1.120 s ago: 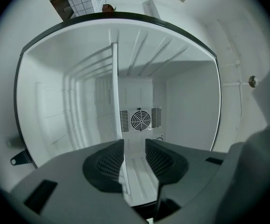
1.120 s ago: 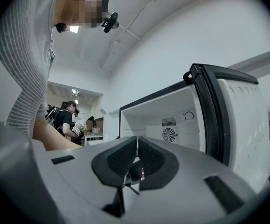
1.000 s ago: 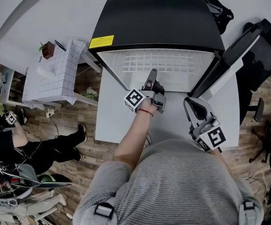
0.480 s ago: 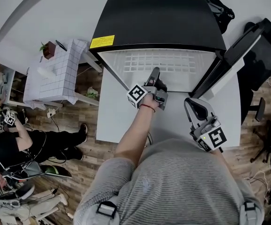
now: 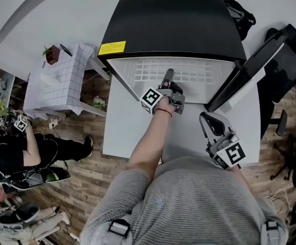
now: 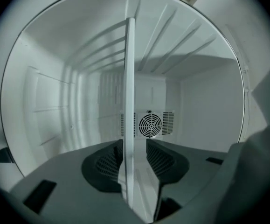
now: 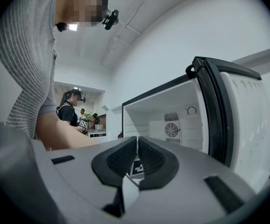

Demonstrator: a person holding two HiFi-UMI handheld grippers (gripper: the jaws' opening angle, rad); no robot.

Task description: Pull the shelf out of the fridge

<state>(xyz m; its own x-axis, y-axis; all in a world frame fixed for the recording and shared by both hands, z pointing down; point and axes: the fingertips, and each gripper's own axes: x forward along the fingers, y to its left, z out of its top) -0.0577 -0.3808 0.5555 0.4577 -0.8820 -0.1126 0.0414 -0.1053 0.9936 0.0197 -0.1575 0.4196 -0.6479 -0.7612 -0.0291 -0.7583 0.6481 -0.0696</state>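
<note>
Left gripper view shows the shelf [image 6: 130, 78], inside the fridge [image 5: 173, 19], edge-on between the left gripper [image 6: 135, 160], whose jaws have just been opening and stand apart, unclamped, likely for regripping. The right gripper [image 7: 137, 155] waits near, jaws together, empty.
</note>
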